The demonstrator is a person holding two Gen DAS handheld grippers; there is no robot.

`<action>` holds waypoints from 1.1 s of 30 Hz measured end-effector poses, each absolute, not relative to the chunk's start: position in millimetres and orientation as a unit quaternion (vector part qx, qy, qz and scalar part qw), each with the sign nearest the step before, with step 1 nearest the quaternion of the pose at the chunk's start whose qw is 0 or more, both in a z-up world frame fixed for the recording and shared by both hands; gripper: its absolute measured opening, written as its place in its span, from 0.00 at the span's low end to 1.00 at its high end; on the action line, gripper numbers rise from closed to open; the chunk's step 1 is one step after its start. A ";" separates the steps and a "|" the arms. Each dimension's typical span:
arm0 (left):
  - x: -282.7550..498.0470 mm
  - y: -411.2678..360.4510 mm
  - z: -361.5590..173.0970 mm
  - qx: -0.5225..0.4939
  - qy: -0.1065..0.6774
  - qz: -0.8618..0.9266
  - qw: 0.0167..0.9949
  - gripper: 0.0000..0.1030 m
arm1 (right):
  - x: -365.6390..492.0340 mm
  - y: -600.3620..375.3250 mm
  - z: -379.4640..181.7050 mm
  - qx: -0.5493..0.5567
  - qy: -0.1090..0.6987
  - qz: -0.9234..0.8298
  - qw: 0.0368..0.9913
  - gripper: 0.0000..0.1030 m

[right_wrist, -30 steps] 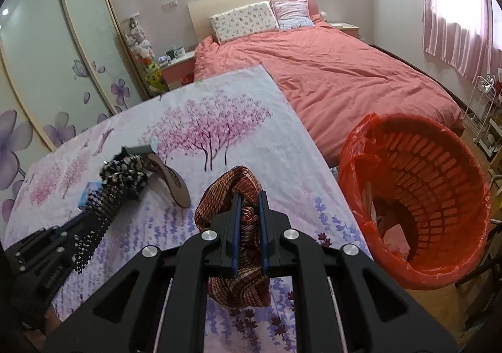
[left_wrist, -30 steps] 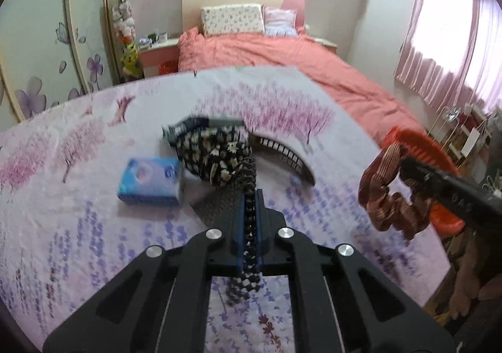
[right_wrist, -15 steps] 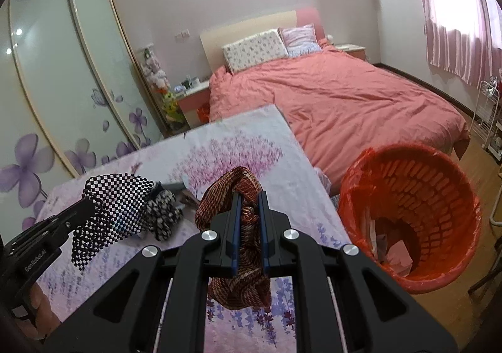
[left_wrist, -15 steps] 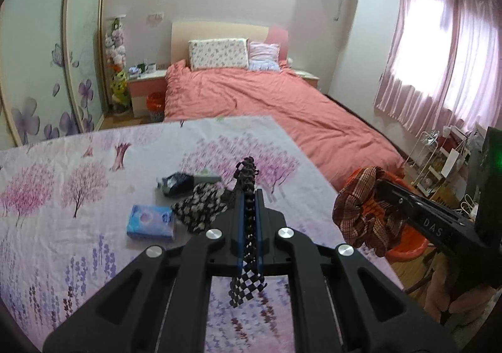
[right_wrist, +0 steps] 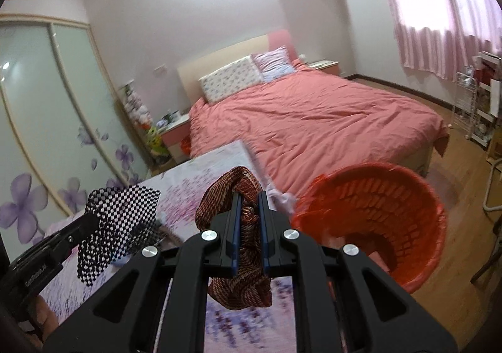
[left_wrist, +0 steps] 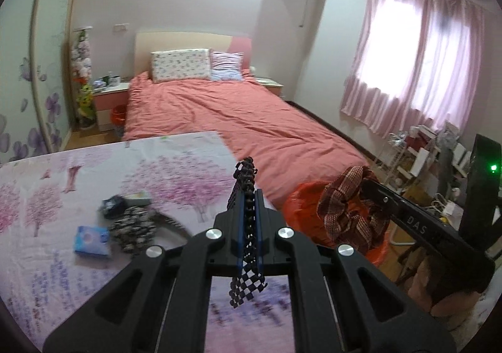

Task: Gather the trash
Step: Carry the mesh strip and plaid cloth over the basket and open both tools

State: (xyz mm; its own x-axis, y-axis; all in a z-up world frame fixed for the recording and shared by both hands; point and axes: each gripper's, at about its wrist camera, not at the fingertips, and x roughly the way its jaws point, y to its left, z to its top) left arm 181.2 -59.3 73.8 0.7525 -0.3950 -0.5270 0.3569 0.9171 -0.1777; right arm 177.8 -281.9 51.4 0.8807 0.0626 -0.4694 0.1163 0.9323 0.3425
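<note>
the left gripper (left_wrist: 248, 221) was clamped on a black-and-white checkered cloth (left_wrist: 246, 227), lifted clear of the table (left_wrist: 47, 259). the cloth ran lengthwise along the gripper's line, one end poking up past the fingertips toward the far bed (left_wrist: 251, 121), the other hanging down on the near side of the jaws. seen from the right wrist, the same cloth (right_wrist: 119, 221) spread out flat at the left, its long side drooping downward.

the right gripper (right_wrist: 249, 221) was closed on a brown woven scrunchie (right_wrist: 241, 246), which looped up over the fingertips and sagged below them, its long axis roughly vertical. in the left wrist view this scrunchie (left_wrist: 348, 212) hung in front of the orange trash basket (left_wrist: 301, 215).

the orange basket (right_wrist: 417, 196) stood on the floor just right of the table edge, lined with an orange bag; its contents were too blurred to make out. the scrunchie sat left of the basket's rim, not over its mouth.

on the floral tablecloth lay a blue tissue pack (left_wrist: 91, 240), a dark spotted cloth (left_wrist: 135, 227) just right of it, and a dark wrapper (left_wrist: 113, 207) farther back.
</note>
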 end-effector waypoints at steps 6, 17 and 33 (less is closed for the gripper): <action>187.7 -110.7 74.2 -0.039 0.284 -0.259 0.922 0.07 | 172.0 -322.3 51.2 0.194 0.220 -0.068 0.954 0.10; 220.0 -212.3 44.6 -0.014 0.308 -0.327 0.893 0.07 | 190.8 -378.6 22.6 0.212 0.229 -0.126 0.942 0.11; 262.6 -200.0 -27.4 0.033 0.370 -0.241 0.896 0.39 | 201.6 -391.0 -14.5 0.209 0.282 -0.129 0.927 0.47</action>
